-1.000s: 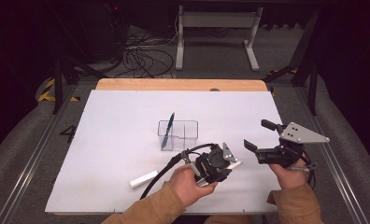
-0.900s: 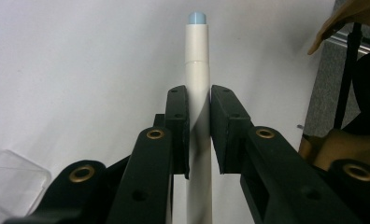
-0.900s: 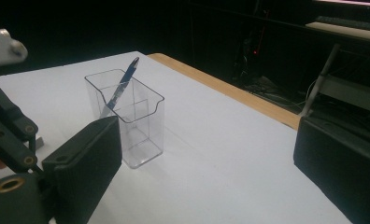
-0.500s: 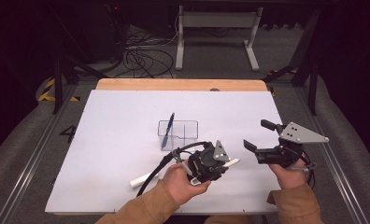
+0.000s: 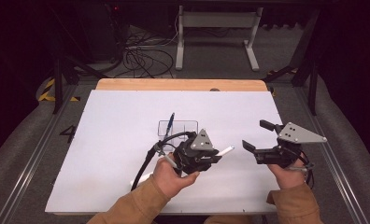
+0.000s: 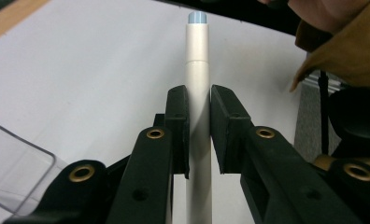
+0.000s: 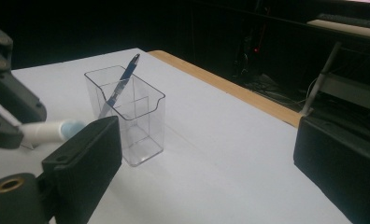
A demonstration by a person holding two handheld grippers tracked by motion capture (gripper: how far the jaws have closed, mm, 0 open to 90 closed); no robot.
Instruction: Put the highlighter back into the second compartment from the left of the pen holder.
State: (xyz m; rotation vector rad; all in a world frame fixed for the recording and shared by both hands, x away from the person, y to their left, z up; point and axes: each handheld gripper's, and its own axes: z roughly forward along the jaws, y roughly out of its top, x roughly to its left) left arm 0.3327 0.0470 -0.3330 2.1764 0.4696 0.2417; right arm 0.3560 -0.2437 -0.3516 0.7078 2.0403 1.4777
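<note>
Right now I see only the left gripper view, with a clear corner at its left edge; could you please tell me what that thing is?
Observer: It is a clear plastic pen holder, standing upright on the white table top.
Operator: Is anything inside it?
Observer: Yes, a blue pen leans tilted inside it.
Operator: And what is the right gripper doing?
Observer: The right gripper hangs over the right part of the table, its jaws open with nothing between them.
</note>
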